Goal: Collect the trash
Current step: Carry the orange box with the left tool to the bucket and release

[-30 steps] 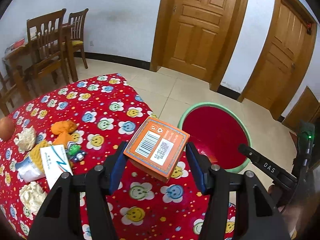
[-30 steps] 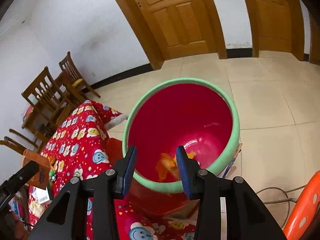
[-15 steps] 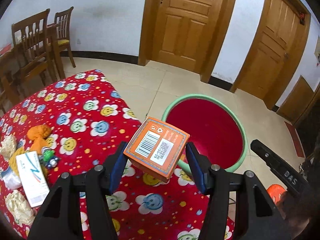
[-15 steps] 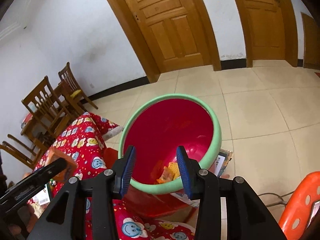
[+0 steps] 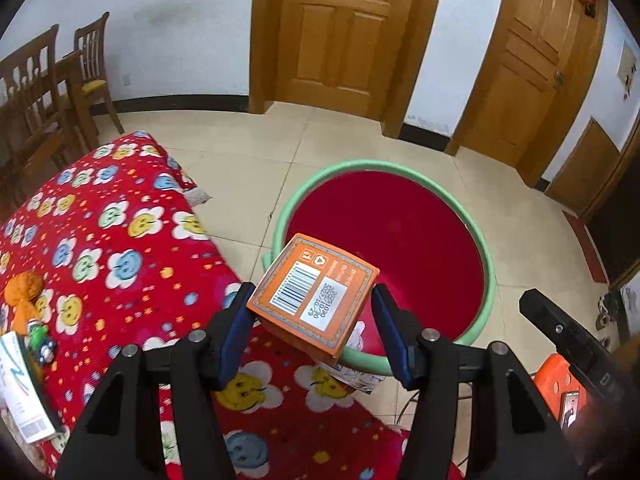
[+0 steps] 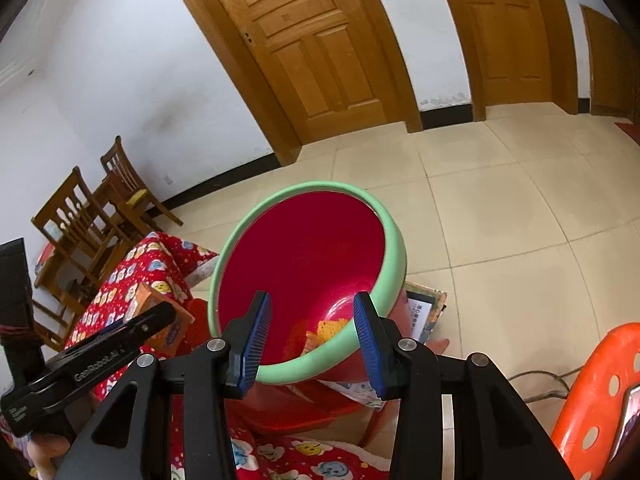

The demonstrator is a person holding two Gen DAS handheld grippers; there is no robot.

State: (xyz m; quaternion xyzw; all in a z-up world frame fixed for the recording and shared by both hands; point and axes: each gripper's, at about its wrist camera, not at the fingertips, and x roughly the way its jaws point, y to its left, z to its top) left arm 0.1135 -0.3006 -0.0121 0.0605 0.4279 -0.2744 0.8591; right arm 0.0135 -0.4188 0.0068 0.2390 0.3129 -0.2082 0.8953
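One box: a small orange cardboard box [image 5: 314, 298] with a white barcode label and a printed date on its upper face, a thin patterned border round the edge.
Box place: tilted, over the near rim of the red plastic bin with a pale green rim [image 5: 486, 268], at the edge of the red smiley-flower tablecloth [image 5: 120, 248].
Left gripper [image 5: 312, 332]: clamped on the orange box, a blue pad against each side.
Right gripper [image 6: 312, 340]: jaws apart, nothing between them, above the bin's near rim.
Left view only: the barcode face; an orange lump [image 5: 22, 286] and a white carton [image 5: 24, 392] on the cloth, well apart from the bin.
Right view only: yellow-orange scraps [image 6: 324, 330] at the bin's bottom; an orange perforated plastic stool [image 6: 592, 396] right of the bin.
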